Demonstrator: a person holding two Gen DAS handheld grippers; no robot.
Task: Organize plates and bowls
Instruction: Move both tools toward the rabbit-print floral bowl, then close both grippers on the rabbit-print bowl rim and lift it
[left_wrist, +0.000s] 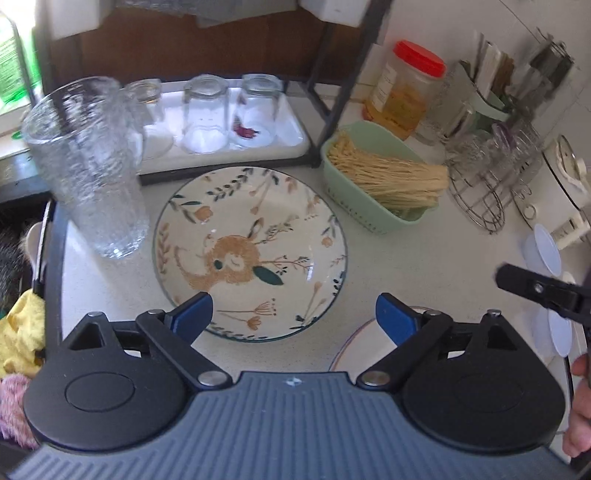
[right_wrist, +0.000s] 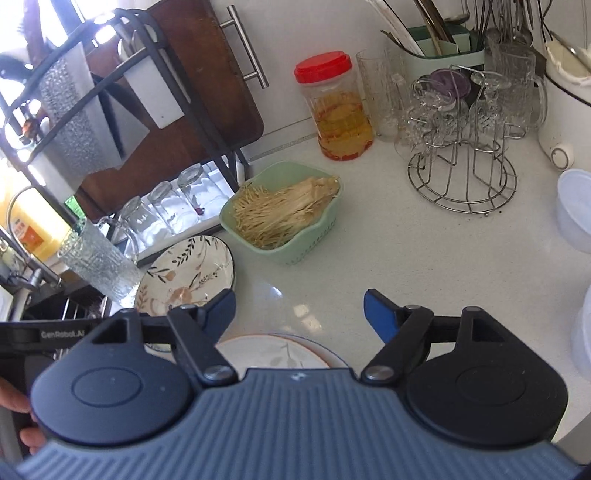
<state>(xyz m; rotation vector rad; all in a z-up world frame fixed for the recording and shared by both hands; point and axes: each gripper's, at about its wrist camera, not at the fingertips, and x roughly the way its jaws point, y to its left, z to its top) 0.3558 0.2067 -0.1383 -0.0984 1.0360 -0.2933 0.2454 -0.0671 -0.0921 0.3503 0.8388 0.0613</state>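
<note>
A round plate with a rabbit and leaf pattern (left_wrist: 251, 251) lies flat on the white counter. My left gripper (left_wrist: 293, 317) hovers open and empty over its near rim. A second plate with a thin coloured rim (left_wrist: 354, 347) lies to the near right, mostly hidden by the gripper. In the right wrist view the patterned plate (right_wrist: 188, 277) is at the left and the second plate (right_wrist: 273, 352) lies just under my right gripper (right_wrist: 299, 314), which is open and empty. White plastic bowls (right_wrist: 576, 210) stand at the right edge.
A tall textured glass (left_wrist: 88, 166) stands just left of the patterned plate. A green basket of dry noodles (left_wrist: 384, 177) sits behind it to the right. A black rack with upturned glasses (left_wrist: 207, 114), a red-lidded jar (right_wrist: 338, 107) and a wire glass stand (right_wrist: 461, 173) line the back.
</note>
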